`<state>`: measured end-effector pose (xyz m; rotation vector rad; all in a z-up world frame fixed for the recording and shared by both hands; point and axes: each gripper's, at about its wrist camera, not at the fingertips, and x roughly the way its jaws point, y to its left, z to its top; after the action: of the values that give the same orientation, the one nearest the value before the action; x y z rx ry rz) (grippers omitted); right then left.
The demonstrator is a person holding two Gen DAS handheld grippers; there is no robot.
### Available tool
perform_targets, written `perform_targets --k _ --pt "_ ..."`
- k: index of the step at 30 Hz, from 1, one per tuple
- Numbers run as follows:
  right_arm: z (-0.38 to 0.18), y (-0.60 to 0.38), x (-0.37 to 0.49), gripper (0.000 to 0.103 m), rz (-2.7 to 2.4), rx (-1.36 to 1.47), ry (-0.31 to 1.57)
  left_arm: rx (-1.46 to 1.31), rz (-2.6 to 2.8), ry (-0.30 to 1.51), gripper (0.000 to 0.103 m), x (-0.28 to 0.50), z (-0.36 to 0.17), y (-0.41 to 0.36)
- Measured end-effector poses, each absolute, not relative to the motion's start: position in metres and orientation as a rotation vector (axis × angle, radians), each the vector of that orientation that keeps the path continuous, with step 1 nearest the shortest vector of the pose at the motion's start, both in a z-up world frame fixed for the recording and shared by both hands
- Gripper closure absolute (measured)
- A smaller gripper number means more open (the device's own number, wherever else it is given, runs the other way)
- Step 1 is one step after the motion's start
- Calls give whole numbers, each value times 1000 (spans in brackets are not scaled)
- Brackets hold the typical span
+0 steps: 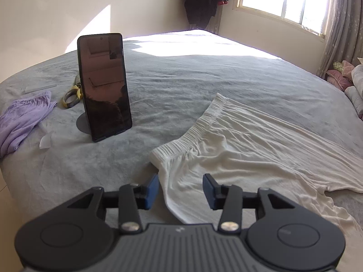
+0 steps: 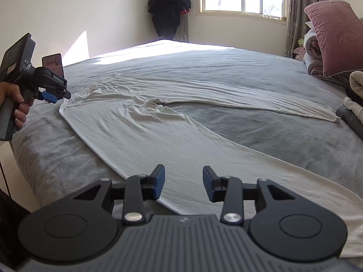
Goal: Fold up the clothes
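A pair of white trousers [image 1: 249, 149] lies spread flat on the grey bed cover [image 1: 181, 79], its elastic waistband to the left and both legs running right. My left gripper [image 1: 180, 181] hovers open just over the near waistband corner, with cloth below the blue pads but not pinched. In the right wrist view the trousers [image 2: 140, 131] form a V, and my right gripper [image 2: 183, 173] stands open above the near leg. At the far left of that view a hand [image 2: 13, 99] holds the left gripper [image 2: 53, 96] at the waistband.
A phone on a stand [image 1: 104, 86], yellow-handled scissors [image 1: 71, 97], a purple garment [image 1: 22, 117] and paper scraps [image 1: 46, 141] lie left of the trousers. Pillows and bedding [image 2: 335, 36] and folded clothes [image 2: 354, 104] are piled at the right. A dark coat [image 2: 170, 6] hangs in the corner.
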<state>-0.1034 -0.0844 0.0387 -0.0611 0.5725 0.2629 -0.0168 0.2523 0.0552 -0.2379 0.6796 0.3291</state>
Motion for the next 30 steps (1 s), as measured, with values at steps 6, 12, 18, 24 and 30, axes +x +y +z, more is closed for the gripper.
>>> perform_targets --k 6,12,18,24,30 --pt "67 -70 -59 56 285 -64 580 -334 284 640 77 -7 57 254" --pt "88 -45 1 54 348 -37 597 -511 125 567 88 10 42 267" --pt "93 -5 61 47 418 -104 602 -596 44 541 88 36 29 277" --pt "83 24 120 46 455 -140 627 -551 0 500 88 54 37 274" --pt "72 46 183 42 492 -155 670 -521 41 548 88 74 27 279"
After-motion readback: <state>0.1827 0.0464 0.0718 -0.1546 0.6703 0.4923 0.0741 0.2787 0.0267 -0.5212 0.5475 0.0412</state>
